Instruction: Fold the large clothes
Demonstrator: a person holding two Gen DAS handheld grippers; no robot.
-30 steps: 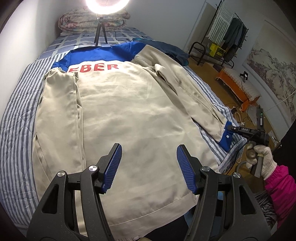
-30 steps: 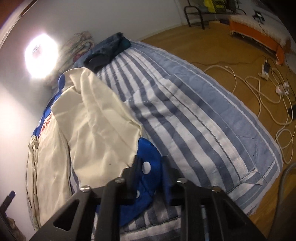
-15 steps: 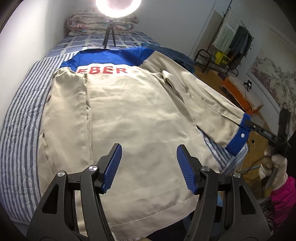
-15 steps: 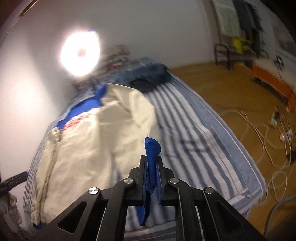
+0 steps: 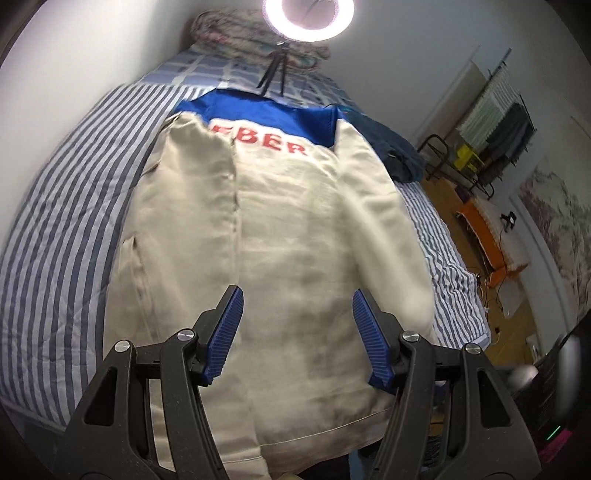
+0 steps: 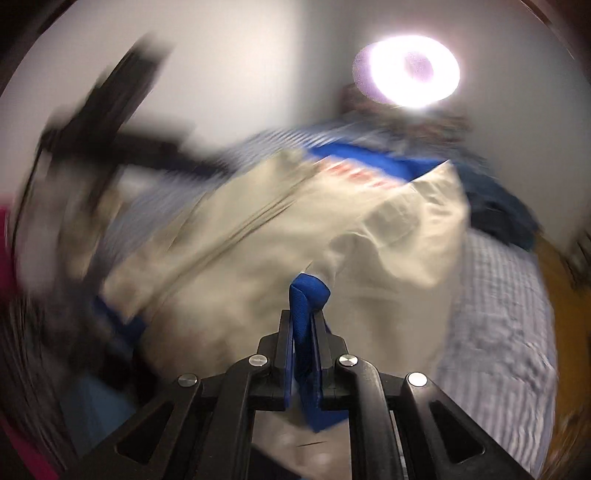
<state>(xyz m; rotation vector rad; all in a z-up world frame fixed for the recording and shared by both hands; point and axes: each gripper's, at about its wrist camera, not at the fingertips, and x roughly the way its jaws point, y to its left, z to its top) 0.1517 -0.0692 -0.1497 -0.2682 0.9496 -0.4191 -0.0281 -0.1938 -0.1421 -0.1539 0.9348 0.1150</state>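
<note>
A large beige jacket [image 5: 288, 229] with a blue yoke and red letters lies back-up on the striped bed [image 5: 66, 192]. Its left sleeve is folded along the body. My left gripper [image 5: 297, 334] is open and empty, hovering above the jacket's lower hem. My right gripper [image 6: 303, 332] is shut on the jacket's blue cuff [image 6: 308, 295] and holds the right sleeve [image 6: 417, 229] lifted over the jacket body; the right wrist view is motion-blurred. In the left wrist view the lifted sleeve [image 5: 388, 221] shows blurred along the jacket's right side.
A ring light on a tripod [image 5: 308, 18] stands at the bed's head, in front of folded quilts [image 5: 236, 27]. A dark blue garment [image 5: 391, 147] lies at the bed's right edge. A clothes rack [image 5: 495, 122], orange bench [image 5: 487, 236] and floor cables are at the right.
My right gripper has swung the sleeve by its cuff up and leftward over the jacket body. My left gripper stayed open and rose a little, tilting upward.
</note>
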